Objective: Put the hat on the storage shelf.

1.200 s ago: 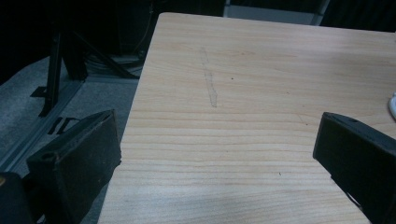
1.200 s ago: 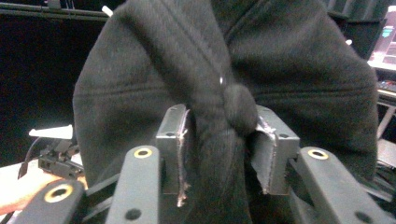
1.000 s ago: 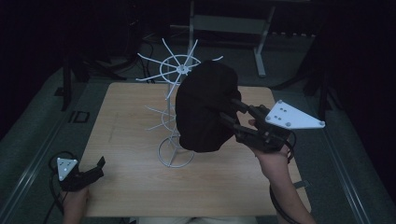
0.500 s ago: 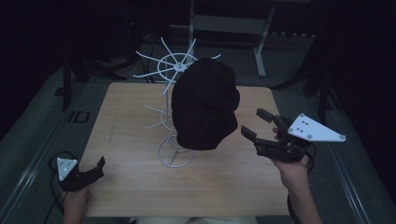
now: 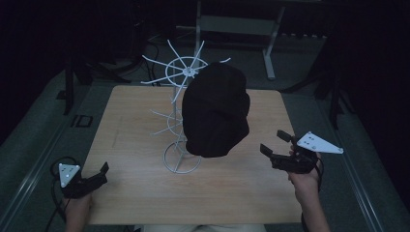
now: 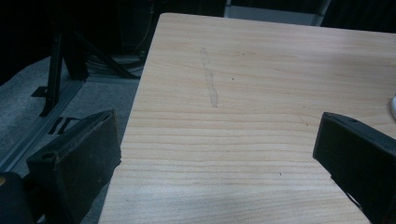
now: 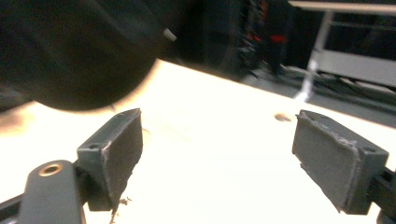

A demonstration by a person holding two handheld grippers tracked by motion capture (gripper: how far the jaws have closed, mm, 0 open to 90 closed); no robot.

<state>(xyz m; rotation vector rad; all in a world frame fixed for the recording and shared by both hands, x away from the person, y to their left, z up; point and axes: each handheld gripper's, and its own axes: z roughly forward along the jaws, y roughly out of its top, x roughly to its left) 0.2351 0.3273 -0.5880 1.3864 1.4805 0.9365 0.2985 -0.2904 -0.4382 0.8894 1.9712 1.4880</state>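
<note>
At the left, the left gripper [image 5: 94, 178] sits low at the near left corner of the table [image 5: 135, 193], where it also was a second ago, jaws spread wide with nothing between them. In the left gripper view those jaws frame bare wood and the table's left edge, with floor and dark stand legs beyond it.

Moving toward the middle, the white wire rack [image 5: 181, 96] stands on its ring base near the table's centre, spokes fanning out at the top. The black hat [image 5: 216, 111] hangs on the rack's right side, draped over the prongs, its lower edge clear of the table top.

At the right, the change: a second ago the right gripper [image 5: 276, 143] was up against the hat; now it has drawn back toward the near right side of the table and is well apart from the fabric. Its jaws stand wide apart and empty, and in the right gripper view the hat [image 7: 74, 51] looms blurred at upper left, beyond the jaws. I judge the hanging step done: the hat holds on the rack without support.

For room, the near half of the table is bare on both sides of the rack base. The right hand is close to the table's right edge, and the rack's spokes stick out to the left.
</note>
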